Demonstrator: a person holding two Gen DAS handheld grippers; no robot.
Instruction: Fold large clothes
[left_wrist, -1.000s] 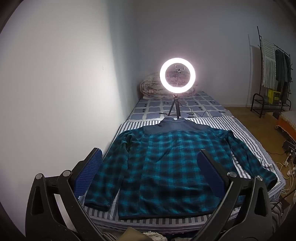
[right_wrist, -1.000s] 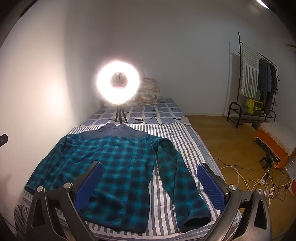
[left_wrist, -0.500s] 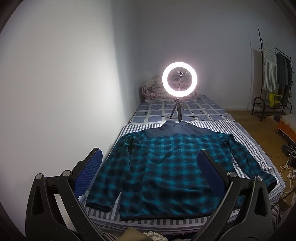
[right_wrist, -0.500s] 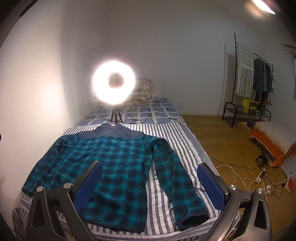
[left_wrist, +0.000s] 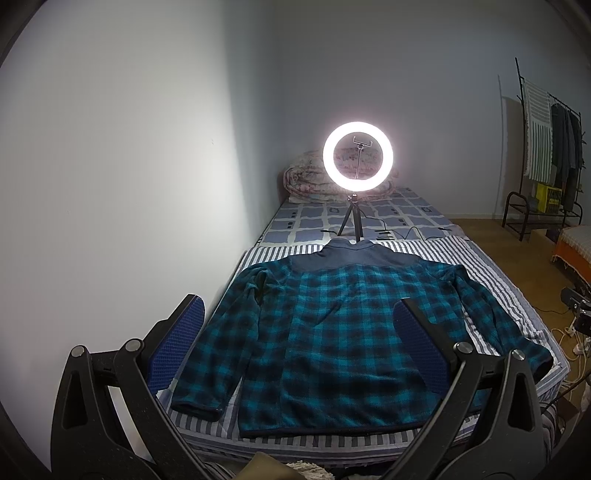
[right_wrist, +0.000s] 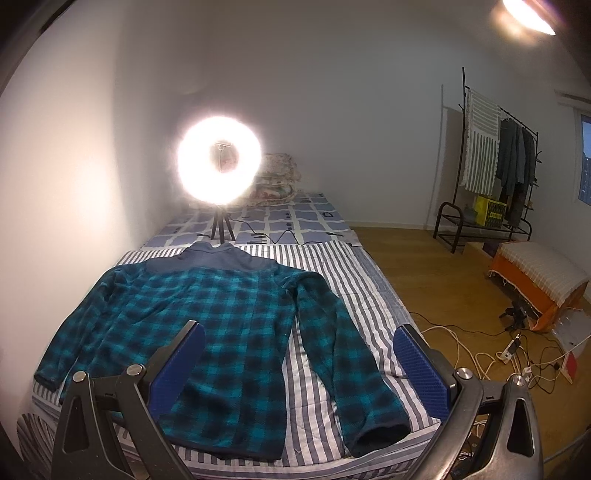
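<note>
One plaid jacket (left_wrist: 332, 332), two sleeves. One ring light (left_wrist: 359, 161) on one tripod. Two bed covers: one striped sheet (right_wrist: 332, 273), one checked sheet (right_wrist: 295, 218). One rolled quilt (left_wrist: 306, 181). One clothes rack (right_wrist: 491, 162), one yellow box (right_wrist: 489, 210) on it. Two grippers: left (left_wrist: 295, 347), right (right_wrist: 299, 365), both wide apart.

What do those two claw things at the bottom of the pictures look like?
Both the left gripper and the right gripper look alike: two black plastic arms with triangular cut-outs and silver pivot bolts, each tipped with a flat blue finger pad of ribbed, waffle-like texture.
</note>
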